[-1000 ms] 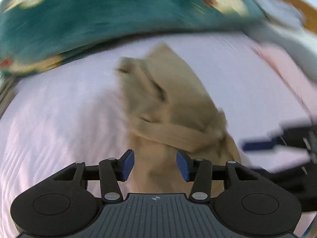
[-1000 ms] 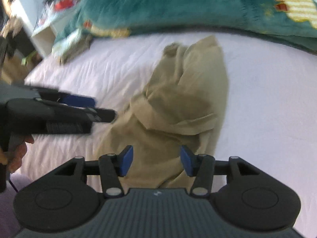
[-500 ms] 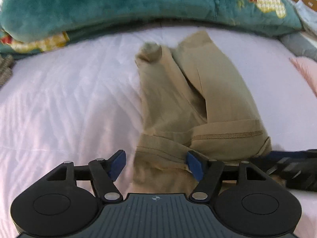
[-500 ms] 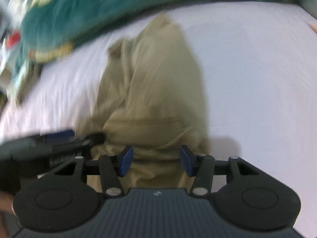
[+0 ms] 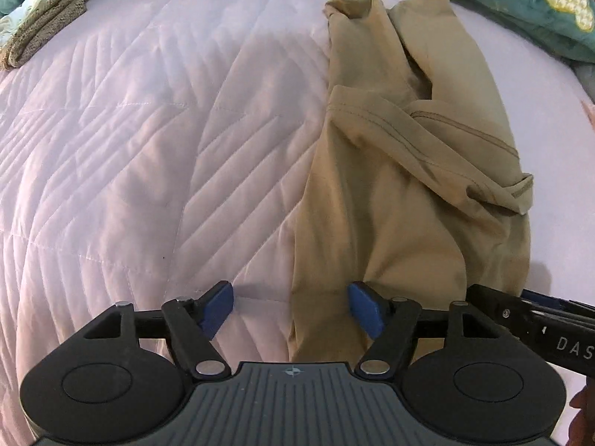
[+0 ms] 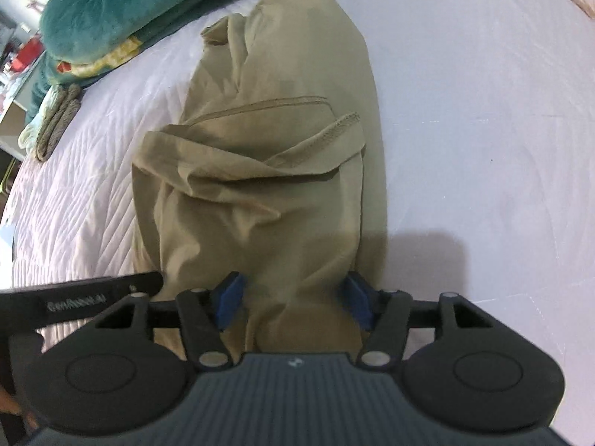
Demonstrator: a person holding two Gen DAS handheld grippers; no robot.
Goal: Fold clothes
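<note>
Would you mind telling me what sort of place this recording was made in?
Most likely a bedroom: the khaki garment lies on a pale quilted bedspread, with a plush teal blanket bunched along its far edge. Cluttered shelves at the right wrist view's left edge suggest a lived-in home.

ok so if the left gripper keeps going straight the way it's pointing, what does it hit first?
Most likely the near left edge of the tan garment: the left gripper, jaws opening, straddles that edge, with quilted bedcover under its left side. Depth is hard to judge.
</note>
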